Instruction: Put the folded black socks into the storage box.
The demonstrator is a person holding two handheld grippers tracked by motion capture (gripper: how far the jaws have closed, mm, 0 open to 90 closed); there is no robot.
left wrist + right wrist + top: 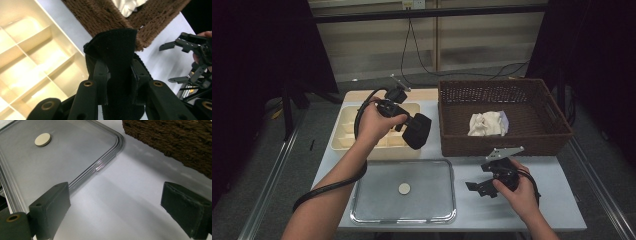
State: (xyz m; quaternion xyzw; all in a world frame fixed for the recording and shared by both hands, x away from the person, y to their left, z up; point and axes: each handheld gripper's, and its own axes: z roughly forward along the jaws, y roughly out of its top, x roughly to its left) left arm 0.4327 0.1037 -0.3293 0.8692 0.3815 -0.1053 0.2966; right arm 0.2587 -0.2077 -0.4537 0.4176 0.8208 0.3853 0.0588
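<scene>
A folded black cloth hangs over the right edge of the cream divided tray, beside the basket. My left gripper is shut on it. In the left gripper view the black cloth stands up between the two jaws of my left gripper, pinched from both sides. My right gripper rests low over the table to the right of the silver tray, jaws wide. The right gripper view has my right gripper open with bare table between its pads.
A brown wicker basket at the back right holds a crumpled white cloth. A shallow silver tray near the front edge carries one small round cream disc. The divided tray's compartments look empty.
</scene>
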